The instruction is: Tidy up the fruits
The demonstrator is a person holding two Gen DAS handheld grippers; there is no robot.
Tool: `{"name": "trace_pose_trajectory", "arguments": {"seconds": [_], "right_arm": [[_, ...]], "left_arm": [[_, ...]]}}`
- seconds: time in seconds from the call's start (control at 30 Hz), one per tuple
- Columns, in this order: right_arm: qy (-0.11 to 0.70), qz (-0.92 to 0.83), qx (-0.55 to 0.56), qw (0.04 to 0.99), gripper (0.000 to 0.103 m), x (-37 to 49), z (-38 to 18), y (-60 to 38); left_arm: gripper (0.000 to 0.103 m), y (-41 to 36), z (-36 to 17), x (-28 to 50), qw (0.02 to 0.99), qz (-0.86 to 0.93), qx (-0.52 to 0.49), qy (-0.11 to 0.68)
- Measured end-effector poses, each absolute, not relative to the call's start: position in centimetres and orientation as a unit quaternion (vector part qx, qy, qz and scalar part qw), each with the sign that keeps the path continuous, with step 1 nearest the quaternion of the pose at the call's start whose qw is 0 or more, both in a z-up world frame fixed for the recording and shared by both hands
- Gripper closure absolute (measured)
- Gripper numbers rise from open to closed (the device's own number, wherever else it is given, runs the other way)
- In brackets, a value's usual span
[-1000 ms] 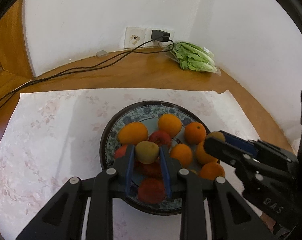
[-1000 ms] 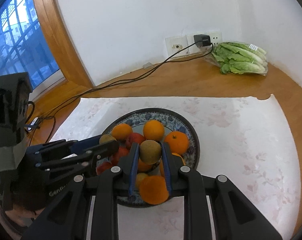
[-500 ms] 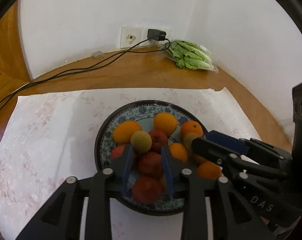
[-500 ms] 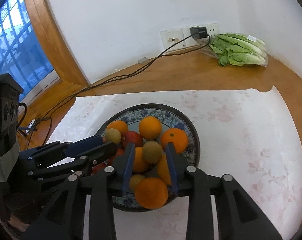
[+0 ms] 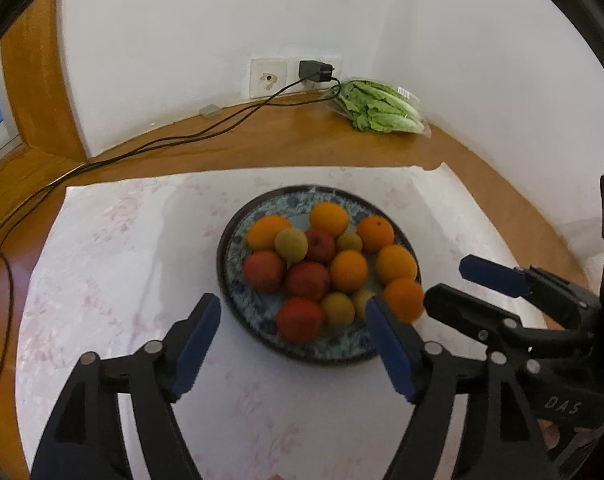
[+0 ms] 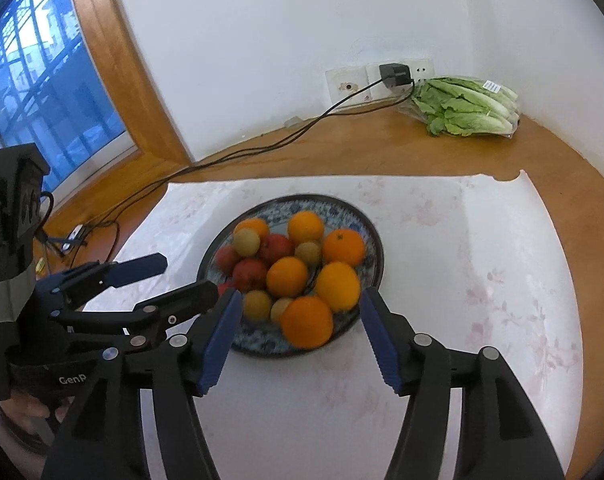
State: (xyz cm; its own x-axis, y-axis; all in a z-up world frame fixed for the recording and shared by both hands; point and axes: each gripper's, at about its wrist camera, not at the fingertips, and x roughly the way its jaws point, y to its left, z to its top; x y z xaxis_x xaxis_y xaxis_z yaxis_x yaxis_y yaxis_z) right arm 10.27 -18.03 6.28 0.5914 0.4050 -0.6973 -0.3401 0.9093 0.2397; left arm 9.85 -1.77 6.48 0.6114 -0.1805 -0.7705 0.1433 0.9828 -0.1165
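Both grippers, left (image 5: 291,344) and right (image 6: 297,334), are opening with nothing between their jaws, and a bump could roll the piled fruit (image 5: 348,272) off the plate (image 5: 237,284).

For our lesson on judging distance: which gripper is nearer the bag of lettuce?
Right. The right gripper, jaws opening and empty, sits beside the plate on the lettuce side; the left gripper, also opening empty, sits on the window side, farther.
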Motion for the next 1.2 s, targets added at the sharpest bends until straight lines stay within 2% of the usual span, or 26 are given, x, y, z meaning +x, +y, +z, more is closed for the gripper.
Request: {"name": "trace_pose_trajectory", "arguments": {"seconds": [0.47,0.63,1.2], "right_arm": [[0.42,0.169,0.0,0.892,0.037,6.7,3.4,-17.4],[0.435,0.151,0.005,0.888,0.032,6.9,1.8,-17.8],[0.432,0.089,-0.022,0.897,0.031,7.6,0.2,-17.6]], "left_arm": [[0.019,-1.0,2.9,7.2,0.882,-0.046,-0.032,0.468],[0.019,-1.3,2.0,7.1,0.882,-0.041,-0.027,0.469],[0.018,-1.6,0.5,7.5,0.883,-0.019,-0.016,0.468]]}}
